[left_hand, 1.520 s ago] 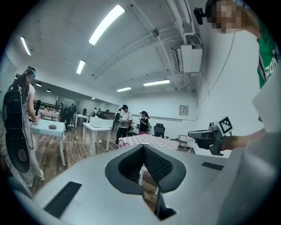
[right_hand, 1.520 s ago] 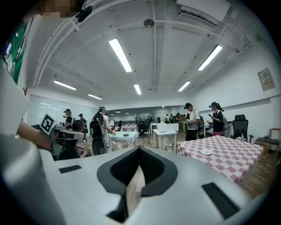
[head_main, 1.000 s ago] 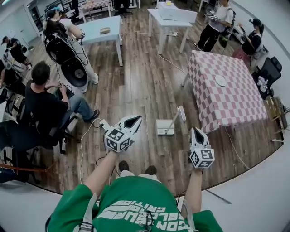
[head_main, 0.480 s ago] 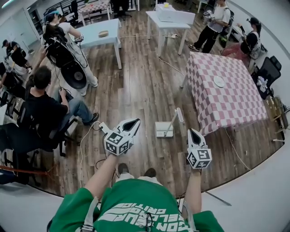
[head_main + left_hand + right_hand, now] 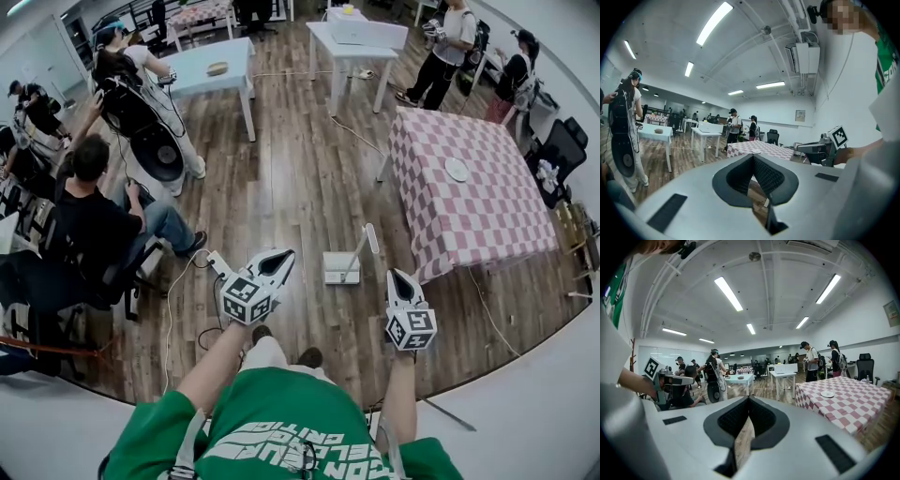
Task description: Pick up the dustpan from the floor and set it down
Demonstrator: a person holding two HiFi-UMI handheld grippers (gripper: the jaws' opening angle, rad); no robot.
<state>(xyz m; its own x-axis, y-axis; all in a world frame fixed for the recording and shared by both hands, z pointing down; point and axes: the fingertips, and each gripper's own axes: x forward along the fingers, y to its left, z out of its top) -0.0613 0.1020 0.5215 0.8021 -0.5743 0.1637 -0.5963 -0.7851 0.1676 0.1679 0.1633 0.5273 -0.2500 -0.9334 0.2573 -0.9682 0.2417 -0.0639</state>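
The person in the green shirt point(image 5: 281, 436) is cut off at the bottom edge of the head view, so only shoulders, forearms and two shoe tips show. A white cable point(image 5: 174, 286) snakes over the wood floor point(image 5: 300, 178) and runs out of sight behind the left gripper point(image 5: 278, 255).

That gripper's jaws are pressed together at the tips with nothing between them, and its own view shows the same point(image 5: 752, 157). The right gripper point(image 5: 400, 279) is closed and empty too, its pads meeting at the front point(image 5: 749, 399) with bare floor showing through the slit behind.

The one dustpan point(image 5: 340, 265), white, lies flat on the floor ahead of the two grippers and between them, touched by neither. Its handle slants up toward the near corner of the checked table point(image 5: 487, 220). From the gripper views I cannot pick it out for certain.

I count four tables: the checked one with a single plate point(image 5: 456, 169), a pale blue one point(image 5: 192, 75), a white one point(image 5: 342, 49) and a far one point(image 5: 197, 11) clipped by the frame. There are five other people (those at the left edge are half cut off), one of them seated point(image 5: 94, 211).
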